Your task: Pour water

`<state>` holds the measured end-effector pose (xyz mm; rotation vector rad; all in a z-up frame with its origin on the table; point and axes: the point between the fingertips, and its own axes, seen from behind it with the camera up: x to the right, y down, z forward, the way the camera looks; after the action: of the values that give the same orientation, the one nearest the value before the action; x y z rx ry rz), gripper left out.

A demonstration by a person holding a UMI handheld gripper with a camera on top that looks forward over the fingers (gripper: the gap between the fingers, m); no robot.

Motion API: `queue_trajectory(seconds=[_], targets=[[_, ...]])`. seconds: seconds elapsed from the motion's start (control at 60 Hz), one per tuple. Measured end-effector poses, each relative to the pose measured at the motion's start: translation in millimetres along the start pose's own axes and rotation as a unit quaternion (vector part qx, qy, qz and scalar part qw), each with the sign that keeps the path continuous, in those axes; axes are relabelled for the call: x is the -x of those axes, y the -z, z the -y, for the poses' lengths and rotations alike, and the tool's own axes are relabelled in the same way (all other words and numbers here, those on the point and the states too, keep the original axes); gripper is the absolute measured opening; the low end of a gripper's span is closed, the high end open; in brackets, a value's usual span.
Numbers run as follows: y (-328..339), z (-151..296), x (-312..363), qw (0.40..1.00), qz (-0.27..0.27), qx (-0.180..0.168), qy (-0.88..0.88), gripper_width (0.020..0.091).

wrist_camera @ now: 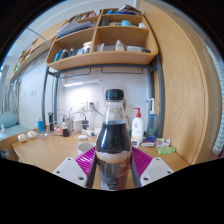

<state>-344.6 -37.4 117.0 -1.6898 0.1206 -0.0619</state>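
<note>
Bottle (113, 140) between jaws; clutter (137, 128) beyond, desk (45, 152) bare leftward.

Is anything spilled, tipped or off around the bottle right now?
Nothing stands out. The bottle is upright, cap on, held between the gripper pads with no gap showing. The desk shows no spill. The items behind, including a white spray bottle, stand upright.

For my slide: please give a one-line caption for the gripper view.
Gripper holding a dark bottle upright above a wooden desk.
</note>
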Motion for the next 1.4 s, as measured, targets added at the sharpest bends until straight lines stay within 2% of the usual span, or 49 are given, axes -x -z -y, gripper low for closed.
queue_trajectory(seconds=[0.1,0.217,0.283,0.483,0.583,0.767,0.9,1.05,1.4], targets=[[-0.3,1.2,0.3,1.000,-0.008,-0.006,0.001,0.0523],[-1.8,1.9,-0.1,1.000,-0.014,-0.008,-0.002,0.0406],[-1.4,1.4,-0.7,1.000,-0.010,-0.010,-0.005,0.0374],[-1.5,2.4,2.1,1.000,-0.002,-0.013,-0.001,0.0372],[-0.6,1.7,1.7,1.000,0.009,-0.001,0.020,0.0373],[-10.6,14.9,-39.8,0.978,-0.011,0.015,0.206,0.0374],[-42.4,10.2,-76.0,0.916,-0.037,0.042,0.398,0.0376],[-77.6,9.2,-83.7,0.825,-0.034,0.052,0.561,0.0376],[-124.9,37.4,-52.7,0.617,-0.023,0.016,0.787,0.0383]])
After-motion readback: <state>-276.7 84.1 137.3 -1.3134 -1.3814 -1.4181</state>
